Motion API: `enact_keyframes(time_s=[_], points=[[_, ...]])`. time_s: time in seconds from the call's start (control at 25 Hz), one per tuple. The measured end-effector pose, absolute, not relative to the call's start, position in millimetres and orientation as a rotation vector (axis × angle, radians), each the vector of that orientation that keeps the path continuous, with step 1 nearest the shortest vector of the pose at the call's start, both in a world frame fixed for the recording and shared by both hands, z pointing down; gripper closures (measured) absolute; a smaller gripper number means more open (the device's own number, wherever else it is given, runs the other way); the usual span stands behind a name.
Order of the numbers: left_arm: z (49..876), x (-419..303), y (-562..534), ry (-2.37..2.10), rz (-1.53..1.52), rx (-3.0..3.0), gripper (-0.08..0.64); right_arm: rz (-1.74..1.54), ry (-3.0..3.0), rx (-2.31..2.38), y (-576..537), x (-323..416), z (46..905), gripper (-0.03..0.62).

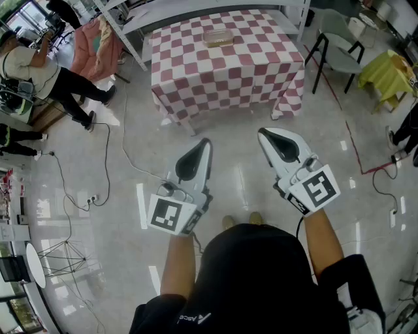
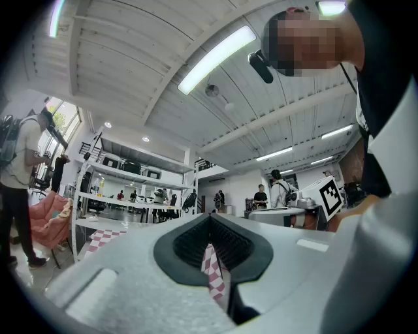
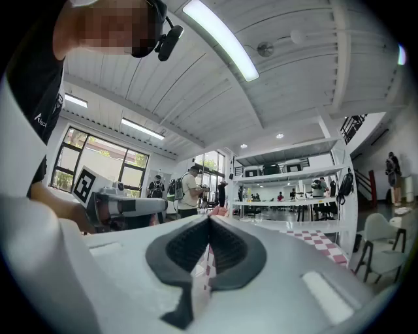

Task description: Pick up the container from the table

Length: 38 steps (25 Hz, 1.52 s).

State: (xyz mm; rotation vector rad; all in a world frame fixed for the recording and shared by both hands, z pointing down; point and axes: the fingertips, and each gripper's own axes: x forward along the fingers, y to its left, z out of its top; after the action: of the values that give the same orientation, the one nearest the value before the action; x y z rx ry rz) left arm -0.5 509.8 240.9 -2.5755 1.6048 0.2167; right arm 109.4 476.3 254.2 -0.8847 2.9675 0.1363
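Note:
A clear shallow container (image 1: 218,36) lies on the table with the red-and-white checked cloth (image 1: 225,72), far ahead of me in the head view. My left gripper (image 1: 206,141) and right gripper (image 1: 262,133) are held side by side over the floor, well short of the table, both shut with nothing between the jaws. In the left gripper view the left gripper (image 2: 209,216) shows closed jaws with a strip of checked cloth (image 2: 213,269) seen past them. The right gripper (image 3: 209,218) looks the same in its own view, pointing level.
A white shelf frame (image 1: 196,8) stands behind the table. A grey chair (image 1: 339,45) and a yellow-covered stand (image 1: 389,75) are at the right. People (image 1: 46,78) stand at the left, cables (image 1: 111,169) trail across the glossy floor, and a red floor line (image 1: 356,153) runs at the right.

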Motion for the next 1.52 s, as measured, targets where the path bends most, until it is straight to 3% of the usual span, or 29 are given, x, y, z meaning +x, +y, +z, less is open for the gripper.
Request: enact_keyframes(time_s=[0.92, 1.16, 1.52], points=[[250, -88, 454, 1.533, 0.228, -2.617, 0.549, 0.094, 2.957, -0.994, 421, 44, 266, 0.589], [258, -104, 393, 1.536, 0.232, -2.618, 0.549, 0.124, 2.945, -0.979, 358, 29, 271, 0.589], [268, -113, 204, 1.627, 0.154, -2.585, 0.549, 0.147, 2.97, -0.941, 163, 31, 276, 0.589]])
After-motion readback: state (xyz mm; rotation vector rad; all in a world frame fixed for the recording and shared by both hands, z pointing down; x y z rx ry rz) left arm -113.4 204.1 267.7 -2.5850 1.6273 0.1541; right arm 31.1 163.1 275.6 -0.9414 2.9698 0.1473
